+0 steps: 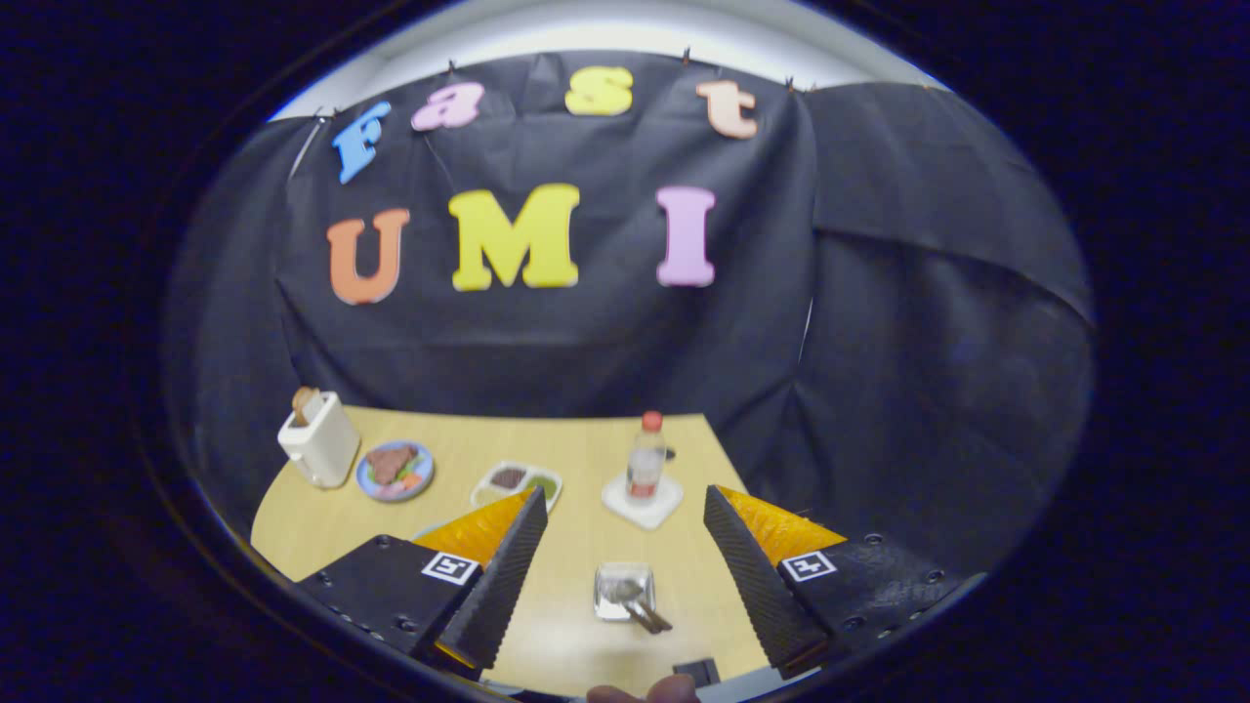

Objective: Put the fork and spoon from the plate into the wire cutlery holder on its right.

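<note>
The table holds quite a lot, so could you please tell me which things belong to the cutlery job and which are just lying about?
Job: wire cutlery holder with cutlery in it, between the open fingers.
Lying about: toaster, plate of food, divided dish, bottle on a white coaster.

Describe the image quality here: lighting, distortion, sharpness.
Gripper view: strong fisheye bending, the table edge curving; even, soft light, with faint glare on the wood ahead of the open fingers; the cutlery holder between them reads slightly soft, and the bottle beyond is small but clear.
</note>
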`<act>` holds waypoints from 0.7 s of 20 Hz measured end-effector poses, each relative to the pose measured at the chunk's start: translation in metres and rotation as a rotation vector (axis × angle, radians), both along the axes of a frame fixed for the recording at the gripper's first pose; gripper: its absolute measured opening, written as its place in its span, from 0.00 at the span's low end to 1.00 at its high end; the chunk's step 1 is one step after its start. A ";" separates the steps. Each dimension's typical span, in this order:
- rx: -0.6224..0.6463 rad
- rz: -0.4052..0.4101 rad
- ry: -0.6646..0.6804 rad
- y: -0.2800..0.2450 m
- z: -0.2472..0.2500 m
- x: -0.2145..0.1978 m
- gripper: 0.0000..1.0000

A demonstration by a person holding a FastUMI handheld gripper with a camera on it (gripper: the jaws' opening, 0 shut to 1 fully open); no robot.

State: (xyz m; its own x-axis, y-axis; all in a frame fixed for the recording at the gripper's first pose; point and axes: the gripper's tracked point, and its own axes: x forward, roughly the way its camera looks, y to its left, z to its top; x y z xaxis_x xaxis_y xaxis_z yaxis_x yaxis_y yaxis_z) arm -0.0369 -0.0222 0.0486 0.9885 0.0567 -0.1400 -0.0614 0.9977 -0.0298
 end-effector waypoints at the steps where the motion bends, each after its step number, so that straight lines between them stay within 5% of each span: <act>1: 0.016 0.017 -0.128 -0.001 0.031 -0.008 0.96; 5: 0.058 0.090 -0.430 -0.007 0.093 -0.050 0.95; 11: 0.241 0.094 -0.416 -0.035 0.089 -0.074 0.94; 14: 0.160 0.150 -0.355 -0.025 0.069 -0.082 0.95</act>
